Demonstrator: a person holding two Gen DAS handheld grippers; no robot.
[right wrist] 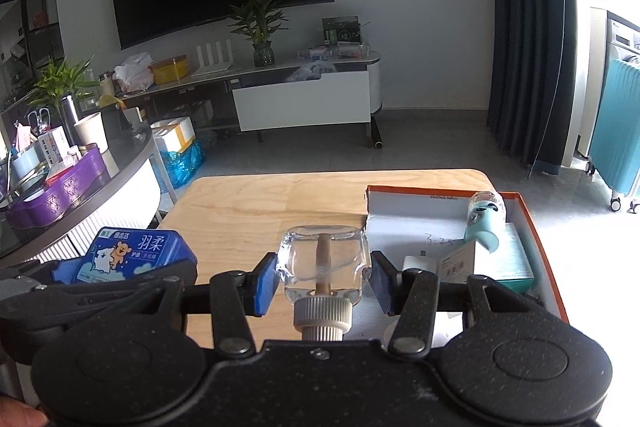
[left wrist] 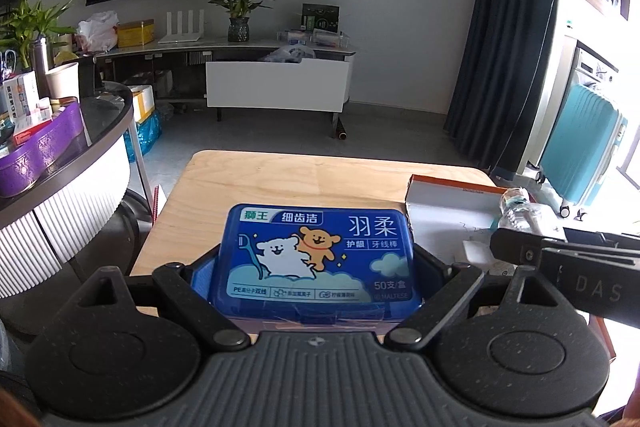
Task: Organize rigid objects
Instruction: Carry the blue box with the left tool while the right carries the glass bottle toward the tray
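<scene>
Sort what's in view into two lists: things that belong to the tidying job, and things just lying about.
Job:
- blue floss-pick box, gripped by the left gripper
- clear glass bottle, gripped by the right gripper
- orange-rimmed box on the wooden table, already holding a few items

Lying about:
- purple tray
- potted plant
- teal suitcase

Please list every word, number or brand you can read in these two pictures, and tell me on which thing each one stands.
"狮王", "细齿洁", "羽柔", "护龈 牙线棒", "50支/盒", "MALTESE": lid of the blue floss pick box held in the left gripper.
"DAS": side of the right gripper, cut off by the frame edge.
"3.25", handwritten, uncertain: white inside of the orange box.
Too small or blurred: bottom strip on the blue lid, packages inside the orange box, green box on the TV stand.
</scene>
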